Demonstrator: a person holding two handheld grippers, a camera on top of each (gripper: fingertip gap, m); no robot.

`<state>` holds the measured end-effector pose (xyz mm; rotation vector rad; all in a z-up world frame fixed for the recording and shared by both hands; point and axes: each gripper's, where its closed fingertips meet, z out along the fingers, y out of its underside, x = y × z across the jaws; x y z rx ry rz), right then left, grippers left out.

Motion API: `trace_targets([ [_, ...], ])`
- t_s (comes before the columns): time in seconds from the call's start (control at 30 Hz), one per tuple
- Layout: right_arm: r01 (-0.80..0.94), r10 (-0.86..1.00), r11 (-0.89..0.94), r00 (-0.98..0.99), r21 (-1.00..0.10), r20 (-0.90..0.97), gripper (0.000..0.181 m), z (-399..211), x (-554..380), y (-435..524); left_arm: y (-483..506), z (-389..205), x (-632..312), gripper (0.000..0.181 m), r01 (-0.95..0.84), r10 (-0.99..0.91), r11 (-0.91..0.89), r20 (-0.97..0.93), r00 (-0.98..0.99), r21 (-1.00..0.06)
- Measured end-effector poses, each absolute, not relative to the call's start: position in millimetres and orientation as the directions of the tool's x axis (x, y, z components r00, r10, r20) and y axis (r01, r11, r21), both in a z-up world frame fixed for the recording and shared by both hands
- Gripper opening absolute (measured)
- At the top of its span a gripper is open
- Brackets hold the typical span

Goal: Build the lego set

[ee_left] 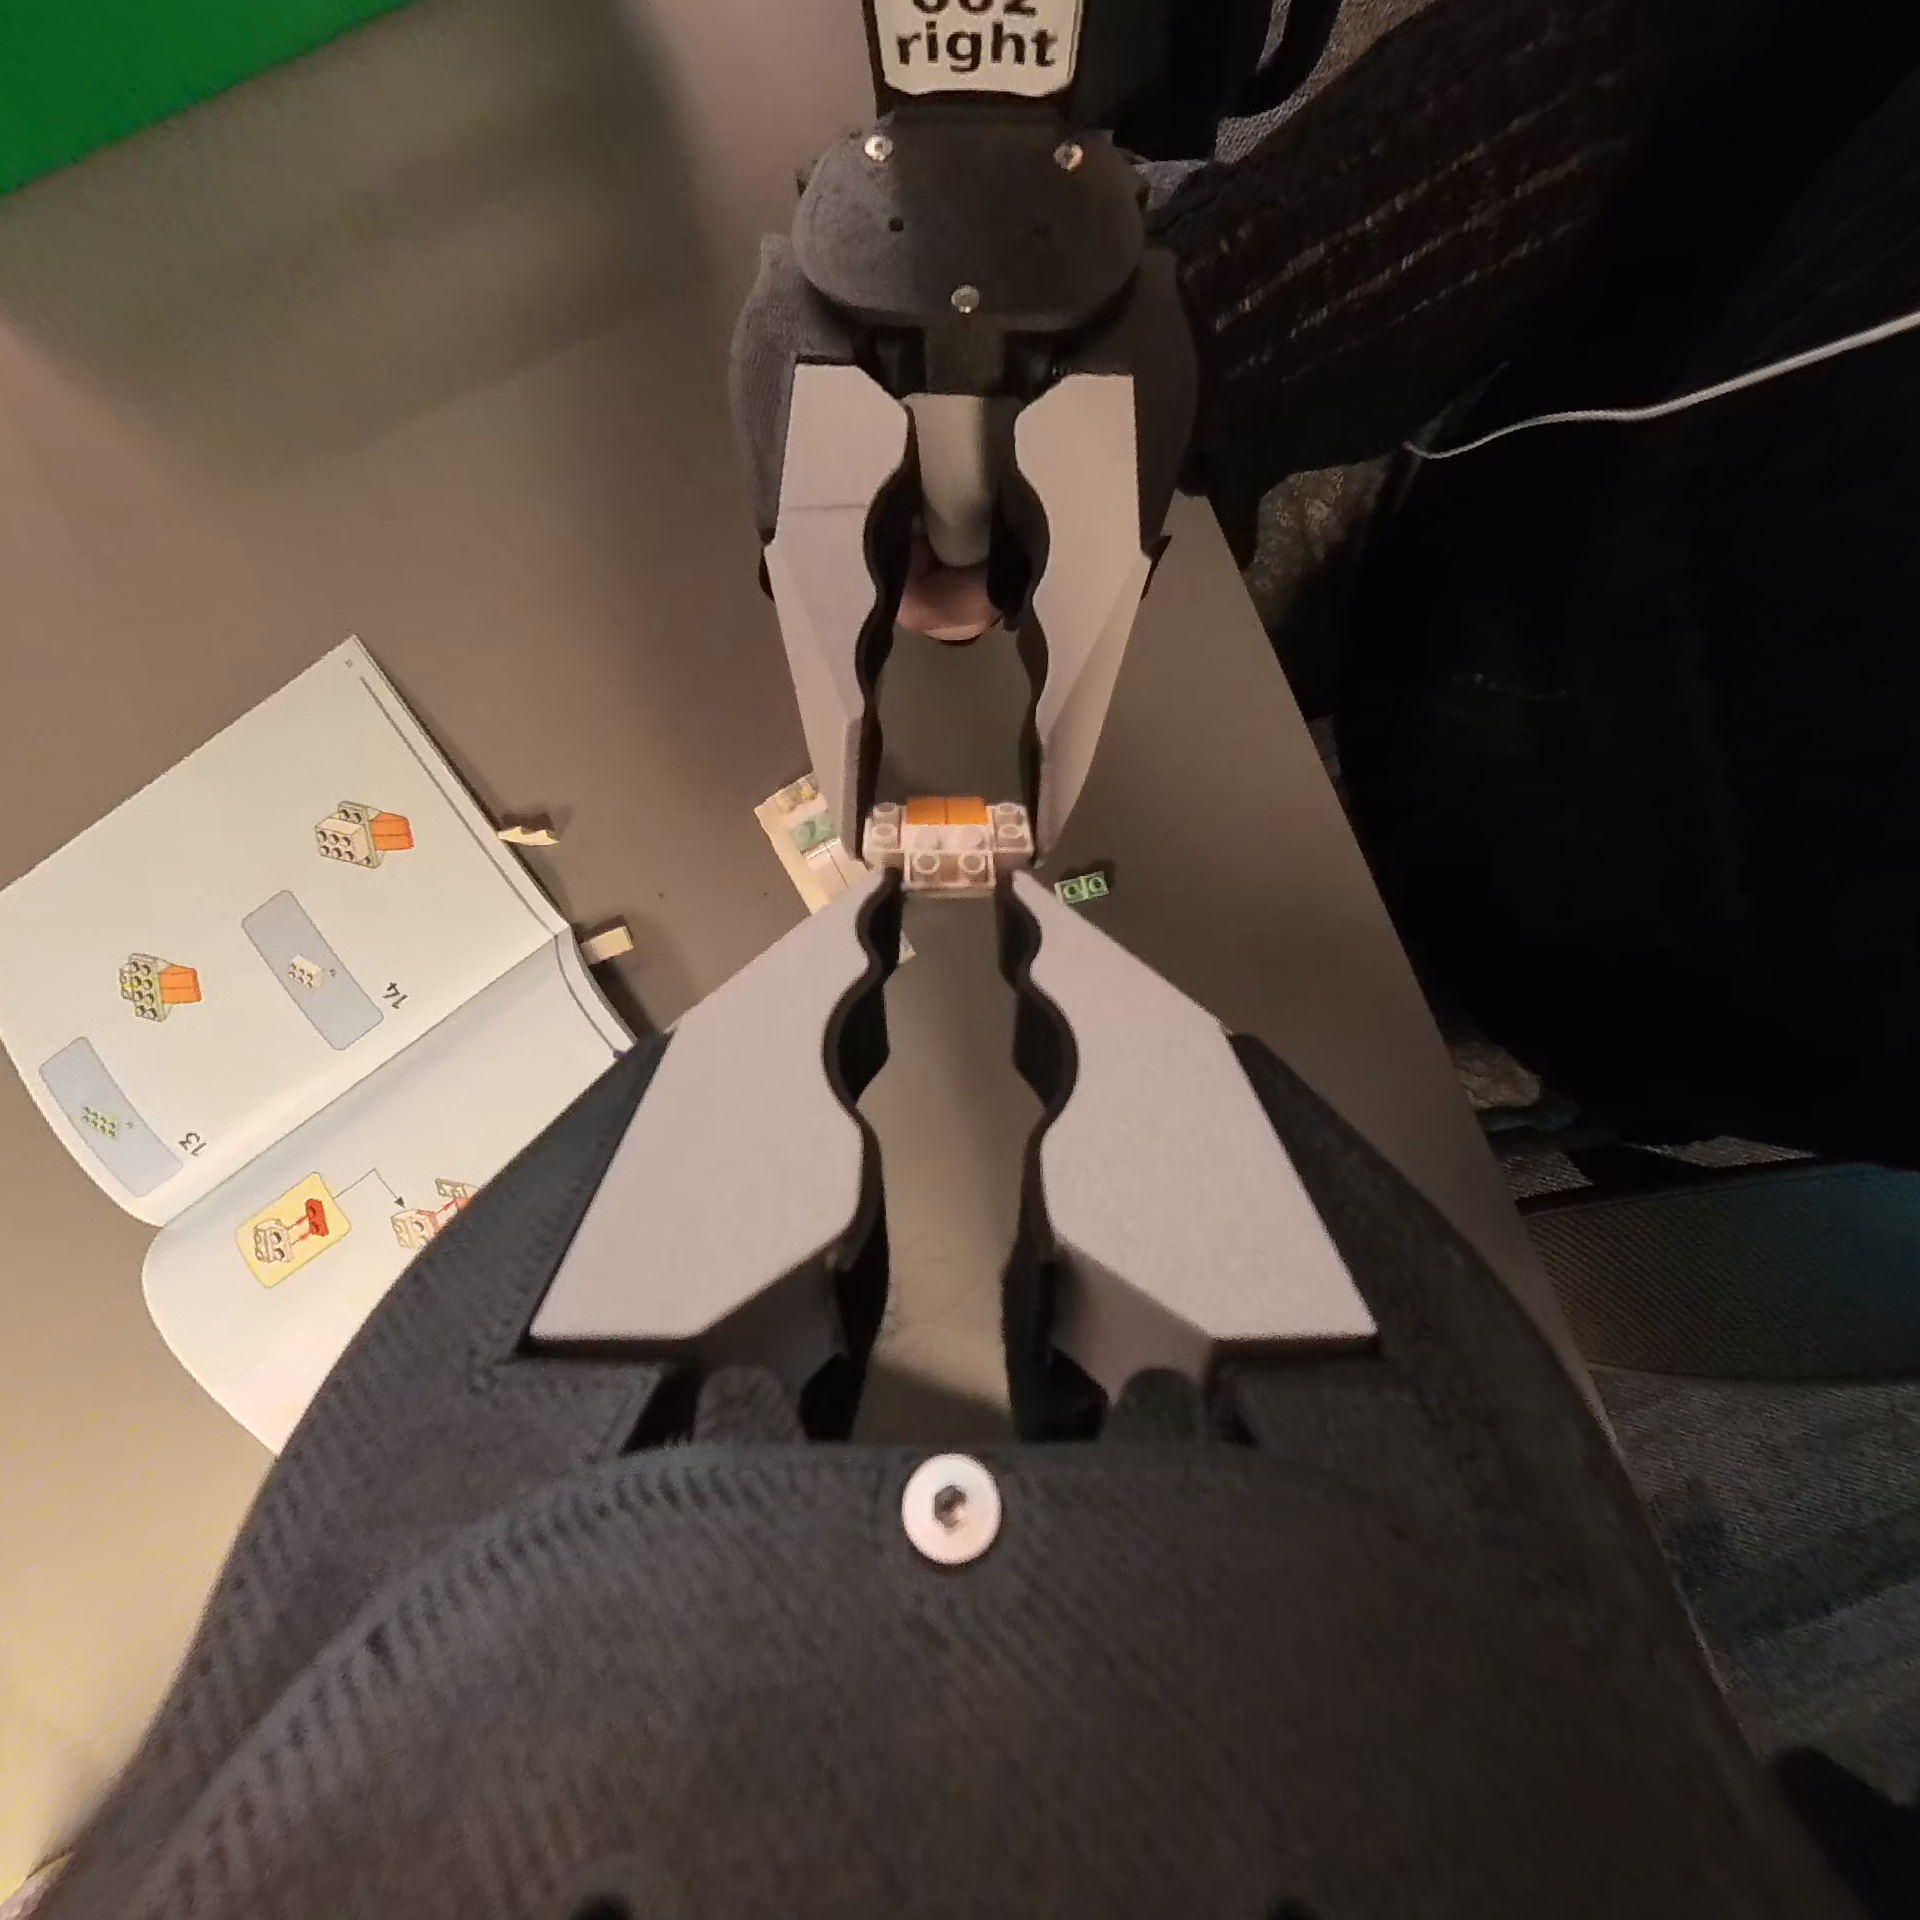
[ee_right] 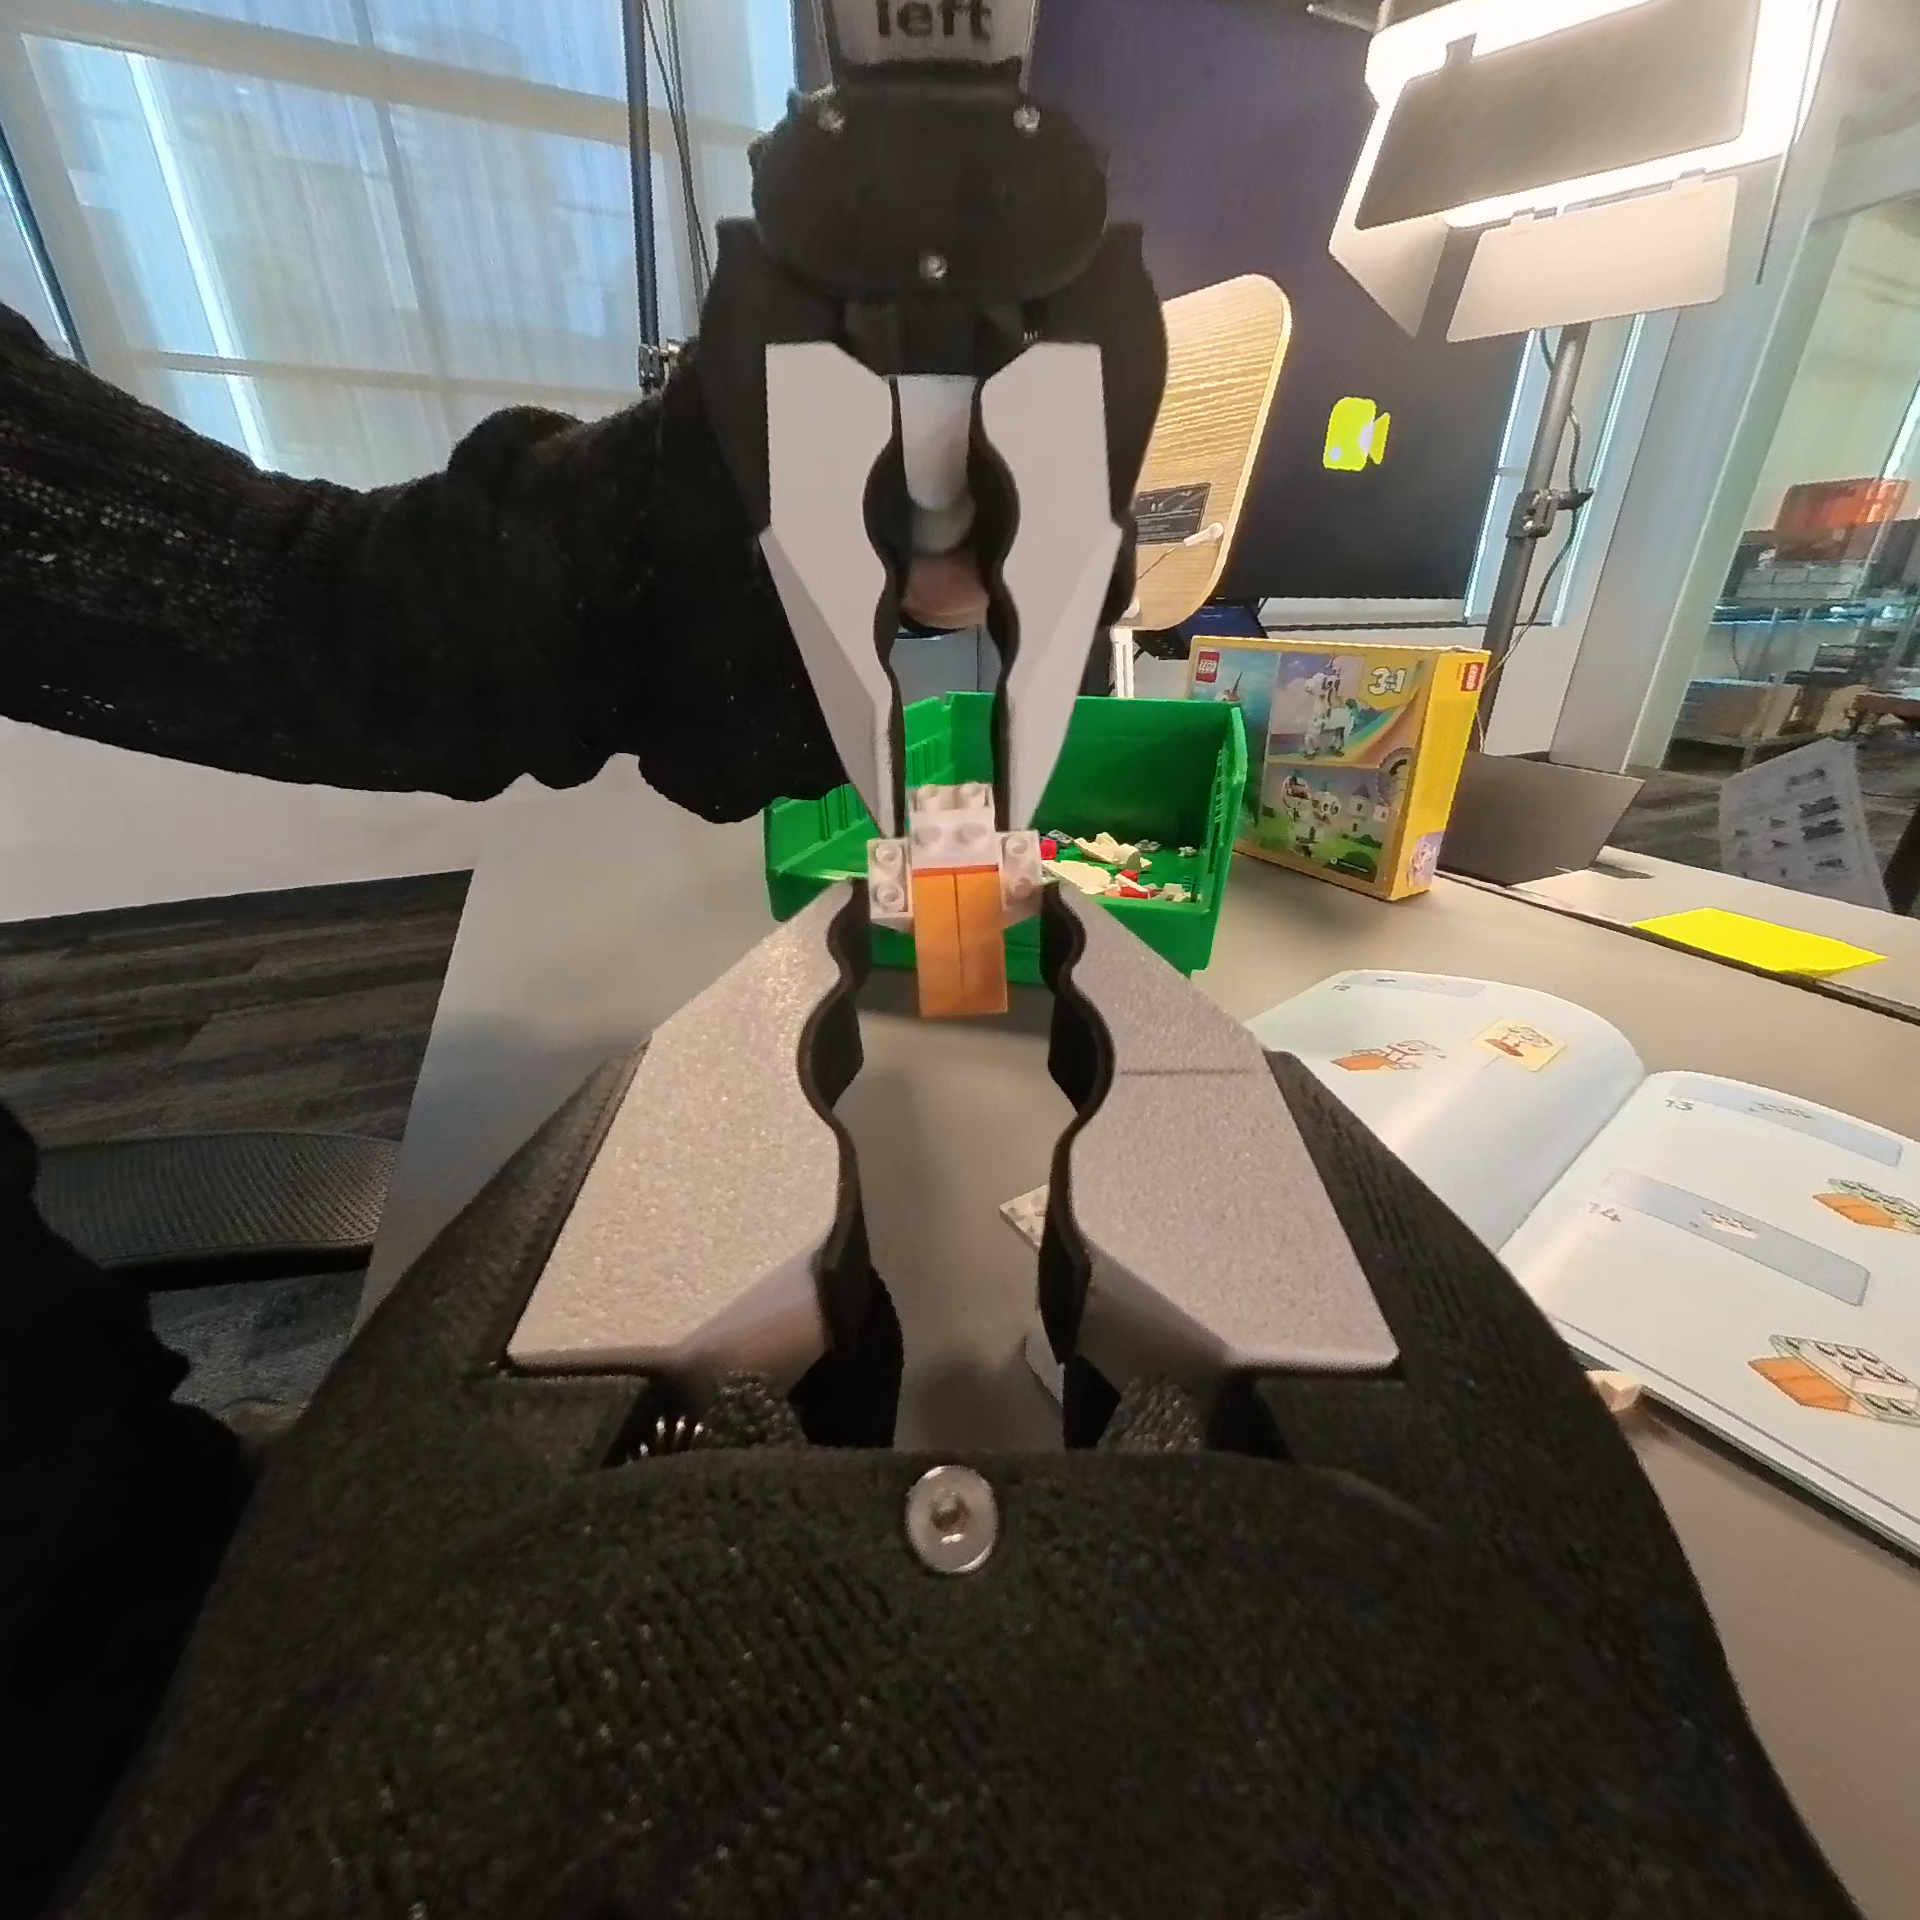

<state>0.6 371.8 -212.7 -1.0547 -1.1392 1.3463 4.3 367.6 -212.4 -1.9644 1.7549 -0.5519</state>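
Observation:
A small Lego assembly (ee_left: 940, 844) of white bricks with two orange tiles is held in the air above the grey table (ee_left: 416, 468), between both grippers. My left gripper (ee_left: 948, 894) is shut on its narrow white studded end. My right gripper (ee_left: 948, 821) comes from the opposite side and is shut on its wider white part. In the right wrist view the assembly (ee_right: 956, 935) shows its orange tiles hanging toward me. There my right gripper (ee_right: 951, 902) grips the side plates and the left gripper (ee_right: 956, 826) grips the top white brick.
An open instruction booklet (ee_left: 281, 935) lies on the table; it also shows in the right wrist view (ee_right: 1662, 1195). A green bin (ee_right: 1143, 758) of loose pieces and a yellow Lego box (ee_right: 1340, 758) stand behind. A green piece (ee_left: 1083, 888) lies near the table's edge. The grippers are tip to tip, or close to it.

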Motion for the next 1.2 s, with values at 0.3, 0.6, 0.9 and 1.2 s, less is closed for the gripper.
trace_targets([
  [0.3, -0.175, 0.998, -0.003, -0.056, -0.985, 0.007, 0.031, -210.7, 2.3, 374.4, 371.7, -203.4, 7.3, 0.026, -0.798, -0.991, -0.109, -0.002, 0.137, -0.593],
  [0.6, -0.234, 0.992, 0.101, 0.099, -0.967, 0.080, 0.031, -197.6, 12.4, 390.5, 411.1, -128.0, 12.2, 0.041, -0.182, -0.764, -0.249, 0.077, 0.640, -0.951],
  [0.9, -0.307, 0.953, 0.197, 0.284, -0.931, 0.108, 0.031, -181.6, 33.0, 409.6, 406.3, -160.7, 14.0, 0.054, 0.275, -0.525, -0.238, 0.361, 0.771, -0.932],
  [1.2, -0.306, 0.928, 0.255, 0.344, -0.917, 0.144, 0.031, -177.9, 37.3, 412.7, 415.0, -181.9, 40.5, 0.044, 0.295, -0.533, -0.281, 0.404, 0.743, -0.913],
])
